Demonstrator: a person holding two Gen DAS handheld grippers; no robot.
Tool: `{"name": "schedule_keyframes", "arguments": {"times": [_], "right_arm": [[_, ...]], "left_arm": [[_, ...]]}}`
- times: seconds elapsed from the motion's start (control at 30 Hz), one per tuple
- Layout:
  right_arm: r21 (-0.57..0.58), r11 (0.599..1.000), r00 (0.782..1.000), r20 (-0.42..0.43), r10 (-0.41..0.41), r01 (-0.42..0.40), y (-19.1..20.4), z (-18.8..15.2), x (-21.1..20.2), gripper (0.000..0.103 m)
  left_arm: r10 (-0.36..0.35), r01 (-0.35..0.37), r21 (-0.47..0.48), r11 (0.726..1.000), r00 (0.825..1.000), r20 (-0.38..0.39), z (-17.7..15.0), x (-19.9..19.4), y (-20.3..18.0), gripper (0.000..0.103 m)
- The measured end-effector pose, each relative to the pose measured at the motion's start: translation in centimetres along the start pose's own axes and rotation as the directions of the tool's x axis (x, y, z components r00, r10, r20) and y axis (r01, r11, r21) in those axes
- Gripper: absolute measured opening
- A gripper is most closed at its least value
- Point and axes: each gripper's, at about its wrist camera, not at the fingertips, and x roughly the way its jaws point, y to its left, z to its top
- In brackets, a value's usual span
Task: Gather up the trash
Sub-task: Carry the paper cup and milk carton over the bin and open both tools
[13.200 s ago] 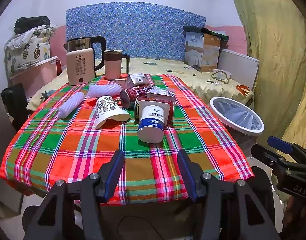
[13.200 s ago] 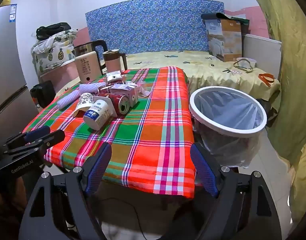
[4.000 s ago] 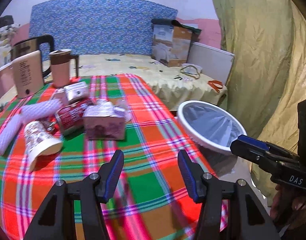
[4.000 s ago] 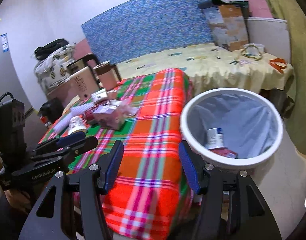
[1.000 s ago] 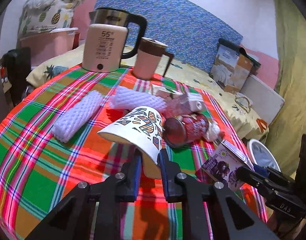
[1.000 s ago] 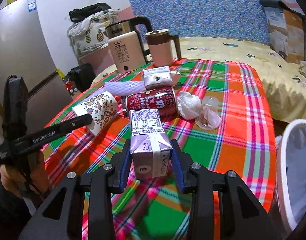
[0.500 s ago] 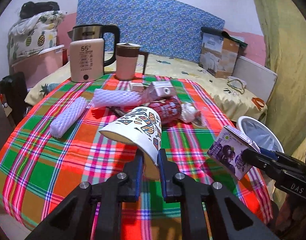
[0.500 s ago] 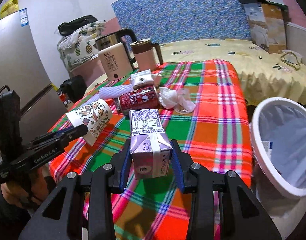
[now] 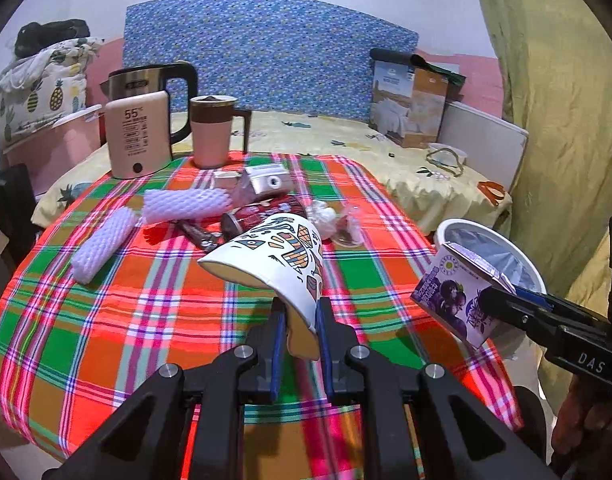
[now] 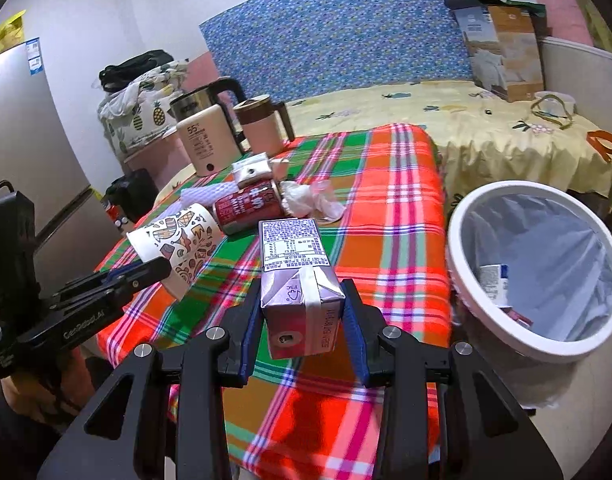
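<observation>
My left gripper (image 9: 299, 320) is shut on the rim of a patterned paper cup (image 9: 277, 256), held on its side above the plaid table (image 9: 105, 320). My right gripper (image 10: 303, 312) is shut on a purple drink carton (image 10: 297, 276), lifted over the table's near right part. The carton (image 9: 454, 300) also shows at the right of the left wrist view. The white-rimmed trash bin (image 10: 538, 272) with a clear liner stands on the floor right of the table, with some trash inside. On the table lie a red can (image 10: 247, 204), crumpled plastic (image 10: 310, 196), a small silver carton (image 9: 261, 180) and two white foam nets (image 9: 181, 204).
A kettle (image 9: 139, 128) and a pink mug (image 9: 213, 132) stand at the table's far left. A bed with a yellow sheet (image 10: 486, 128) and a cardboard box (image 10: 502, 48) lies behind. A fridge (image 10: 21, 152) is at left, a yellow curtain (image 9: 566, 100) at right.
Both grippers have pulled back from the pile with the cup and the carton and swung right. The trash bin has come further into the right wrist view.
</observation>
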Motion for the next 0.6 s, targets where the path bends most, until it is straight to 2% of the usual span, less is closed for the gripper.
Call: {"name": "schedule_keyframes", "arguments": {"times": [0.3, 0.6], "right_arm": [[0.042, 0.997, 0.997, 0.032, -0.066, 0.064, -2.1, 0.3, -1.1, 0.039], [0.110, 0.978, 0.981, 0.068, -0.184, 0.176, -5.9, 0.4, -3.3, 0.039]], "left_arm": [[-0.076, 0.076, 0.037, 0.996, 0.997, -0.002, 0.7, 0.6, -2.8, 0.015], [-0.188, 0.188, 0.116, 0.975, 0.982, -0.013, 2.0, 2.3, -7.8, 0.015]]}}
